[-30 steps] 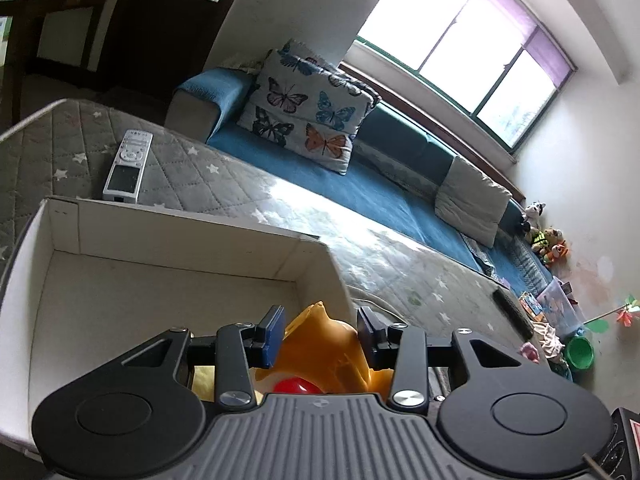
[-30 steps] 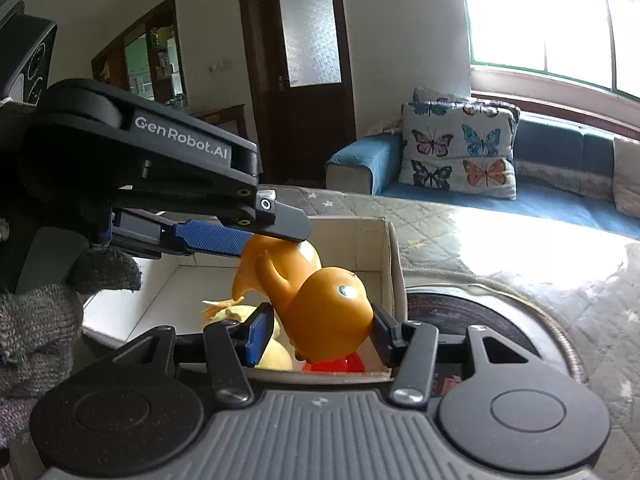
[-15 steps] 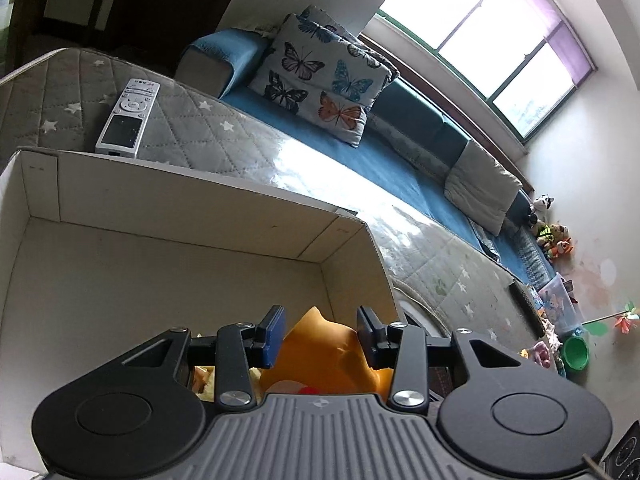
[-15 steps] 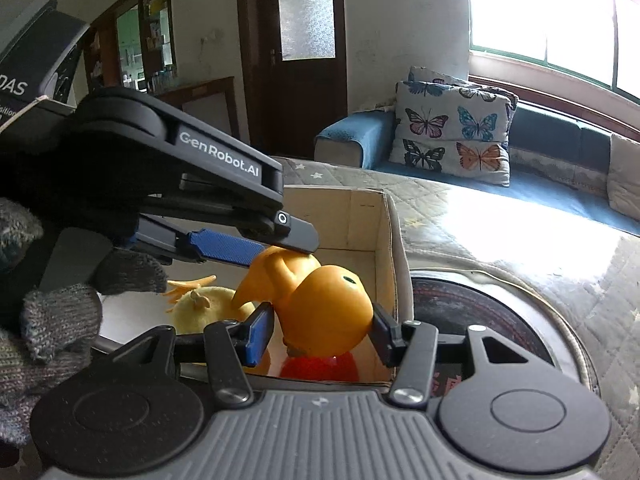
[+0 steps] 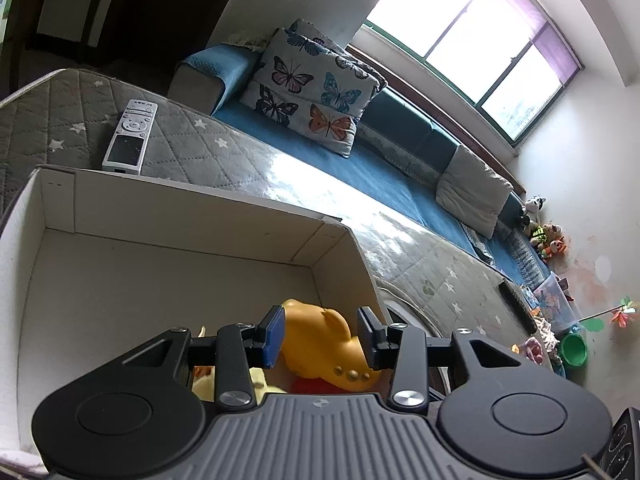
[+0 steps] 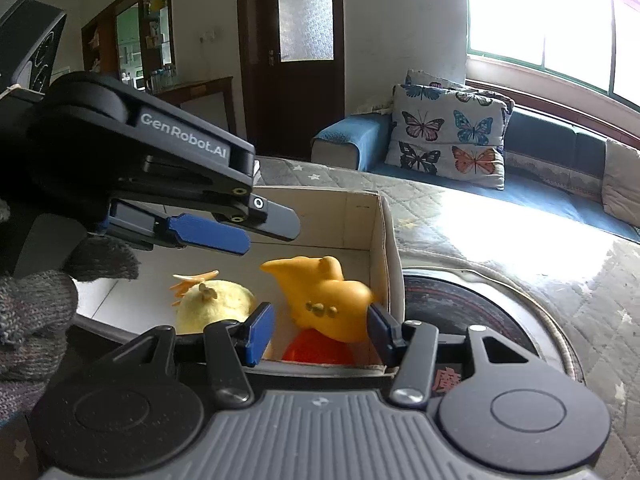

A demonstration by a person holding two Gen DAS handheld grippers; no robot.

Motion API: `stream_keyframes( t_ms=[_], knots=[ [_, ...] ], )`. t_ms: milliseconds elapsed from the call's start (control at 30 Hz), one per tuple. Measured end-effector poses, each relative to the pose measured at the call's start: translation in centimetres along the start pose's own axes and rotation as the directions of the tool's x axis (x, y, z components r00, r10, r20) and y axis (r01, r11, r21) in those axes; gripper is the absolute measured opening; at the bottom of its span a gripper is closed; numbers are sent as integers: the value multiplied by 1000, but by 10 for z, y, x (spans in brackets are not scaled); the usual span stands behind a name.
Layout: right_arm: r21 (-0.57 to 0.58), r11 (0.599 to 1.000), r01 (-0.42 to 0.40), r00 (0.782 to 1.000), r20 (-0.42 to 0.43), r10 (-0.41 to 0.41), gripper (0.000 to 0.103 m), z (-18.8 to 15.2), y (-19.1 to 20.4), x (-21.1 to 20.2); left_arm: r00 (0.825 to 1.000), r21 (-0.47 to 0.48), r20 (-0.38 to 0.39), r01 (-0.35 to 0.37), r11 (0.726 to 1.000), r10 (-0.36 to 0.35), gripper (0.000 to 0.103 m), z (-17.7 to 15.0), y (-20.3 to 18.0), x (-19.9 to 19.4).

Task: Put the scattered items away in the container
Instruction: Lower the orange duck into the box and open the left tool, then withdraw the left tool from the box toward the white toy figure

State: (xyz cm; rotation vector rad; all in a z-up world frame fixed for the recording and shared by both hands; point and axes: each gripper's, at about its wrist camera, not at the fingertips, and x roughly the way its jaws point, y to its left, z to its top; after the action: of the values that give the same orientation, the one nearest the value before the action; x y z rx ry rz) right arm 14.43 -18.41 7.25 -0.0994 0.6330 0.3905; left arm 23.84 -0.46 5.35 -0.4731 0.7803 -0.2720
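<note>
Now both grippers hang spread wide above the cardboard box (image 6: 382, 236).

Left gripper (image 5: 320, 336) and right gripper (image 6: 320, 330) grip nothing; orange toy (image 6: 324, 296) lies inside beside yellow chick (image 6: 214, 306).

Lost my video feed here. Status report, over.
Both grippers open: right gripper, left gripper over the box. Orange toy in the box beside yellow plush. White remote outside on the table.

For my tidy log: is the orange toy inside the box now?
Inside: the orange toy lies in the box beside the yellow toy, free of the right gripper.
</note>
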Motion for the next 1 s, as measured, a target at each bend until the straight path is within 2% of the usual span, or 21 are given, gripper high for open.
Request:
stream_keyframes(
  t_ms=[333,1000],
  knots=[
    [-26,999,-21,1000,18,21,56,-6,7,-29,1000,23,4,-9,1000,9,42,-21,-7,-27],
    [-40,997,-68,998,9,69,64,-40,26,-66,999,28,-1,-44,999,44,42,-64,-12,-69]
  ],
)
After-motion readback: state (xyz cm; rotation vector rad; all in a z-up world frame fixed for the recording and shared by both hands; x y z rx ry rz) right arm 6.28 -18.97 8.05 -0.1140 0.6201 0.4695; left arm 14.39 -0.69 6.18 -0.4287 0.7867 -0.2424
